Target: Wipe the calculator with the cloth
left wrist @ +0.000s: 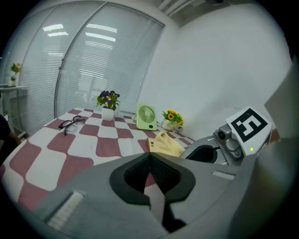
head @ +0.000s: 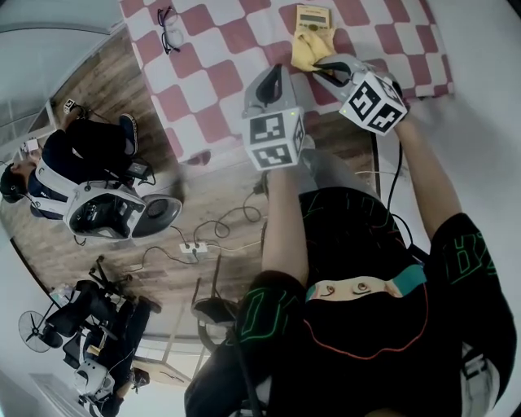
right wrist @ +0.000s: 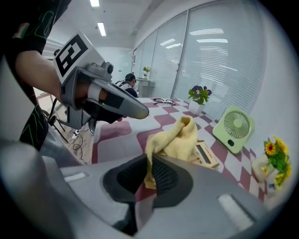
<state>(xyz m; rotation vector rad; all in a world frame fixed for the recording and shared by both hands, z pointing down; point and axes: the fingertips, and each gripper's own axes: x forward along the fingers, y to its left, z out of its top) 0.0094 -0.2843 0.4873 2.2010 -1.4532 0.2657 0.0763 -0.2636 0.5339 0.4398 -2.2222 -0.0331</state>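
A tan calculator (head: 313, 17) lies on the red-and-white checked table (head: 220, 49), also seen as the calculator (right wrist: 206, 154) in the right gripper view. A yellow cloth (right wrist: 174, 137) is bunched over its near end, the same cloth (head: 308, 49) (left wrist: 167, 144) showing in the other views. My right gripper (right wrist: 150, 173) is shut on the cloth's lower edge. My left gripper (left wrist: 150, 173) is shut with nothing in it, held near the table's front edge, left of the right gripper (head: 324, 75).
Black glasses (head: 170, 27) (left wrist: 70, 123) lie at the table's left. A green desk fan (right wrist: 233, 128), a purple flower pot (left wrist: 108, 104) and a yellow flower pot (left wrist: 171, 119) stand along the far edge. People sit on the wooden floor (head: 106, 89) to the left, with cables there.
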